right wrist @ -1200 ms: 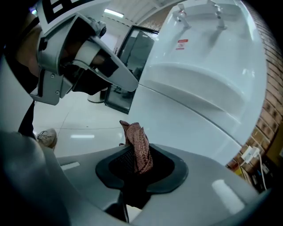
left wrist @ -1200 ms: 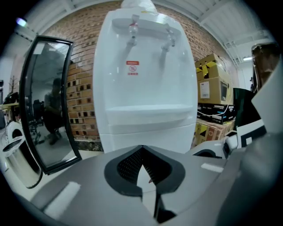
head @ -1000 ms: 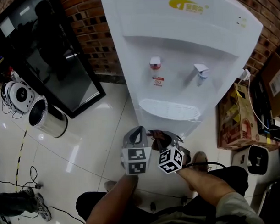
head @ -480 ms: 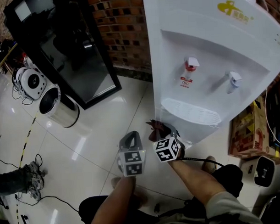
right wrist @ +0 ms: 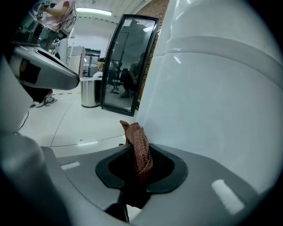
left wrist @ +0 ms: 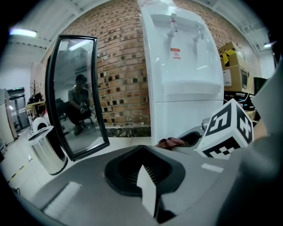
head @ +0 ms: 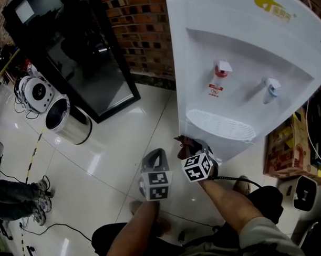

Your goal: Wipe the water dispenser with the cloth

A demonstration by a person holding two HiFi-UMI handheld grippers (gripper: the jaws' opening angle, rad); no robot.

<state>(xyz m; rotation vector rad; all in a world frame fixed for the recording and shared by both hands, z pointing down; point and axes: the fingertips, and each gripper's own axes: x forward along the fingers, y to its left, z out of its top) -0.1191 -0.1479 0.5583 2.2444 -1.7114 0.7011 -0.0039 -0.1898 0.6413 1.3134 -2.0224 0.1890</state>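
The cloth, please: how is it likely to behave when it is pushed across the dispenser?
The cloth is probably floppy: it crumples above the right gripper. It is likely light, since a pinch holds it up. Its knit-like texture should drag, not slip, on the smooth dispenser.

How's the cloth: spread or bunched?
Bunched: the cloth stands as a narrow crumpled wad pinched in the right gripper, beside the dispenser.
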